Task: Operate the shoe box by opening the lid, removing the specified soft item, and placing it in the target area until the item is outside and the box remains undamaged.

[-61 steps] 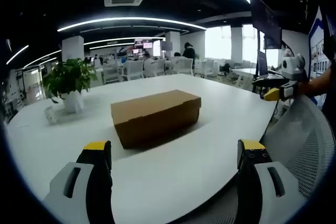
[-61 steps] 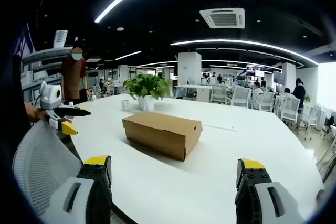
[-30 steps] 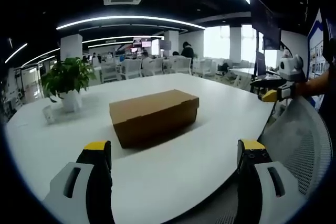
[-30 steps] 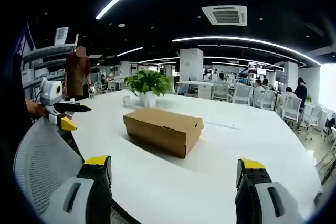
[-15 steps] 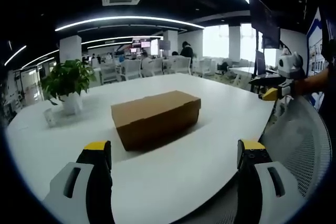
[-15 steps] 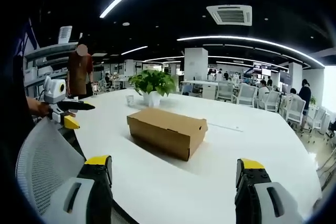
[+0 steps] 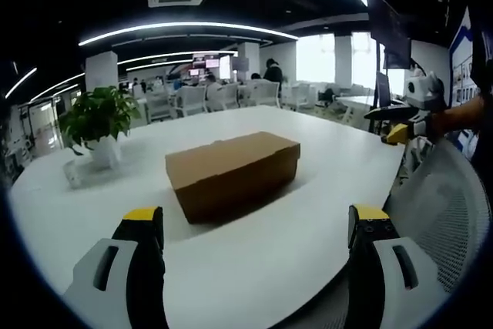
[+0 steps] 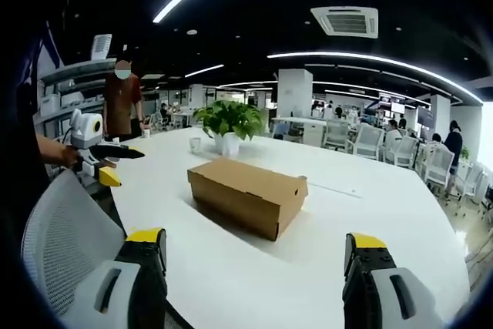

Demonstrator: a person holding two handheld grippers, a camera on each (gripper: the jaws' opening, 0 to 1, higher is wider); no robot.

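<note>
A closed cardboard box (image 7: 233,172) sits mid-desk (image 7: 254,267), well apart from both claws, lid not yet lifted. The left claw (image 7: 254,225) and right claw (image 8: 250,248), jaws wide and empty, have barely drifted in two seconds: the approach has hardly begun. Matte brown card, sharp-edged; smooth white desk; a leafy plant (image 8: 229,119) beyond the box.

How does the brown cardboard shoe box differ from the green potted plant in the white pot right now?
The brown cardboard shoe box is low, flat and angular, lid closed; the green potted plant is bushy and stands taller in its white pot. The box lies nearer both open grippers; the plant stands behind it. Both rest on the white table, untouched.
</note>
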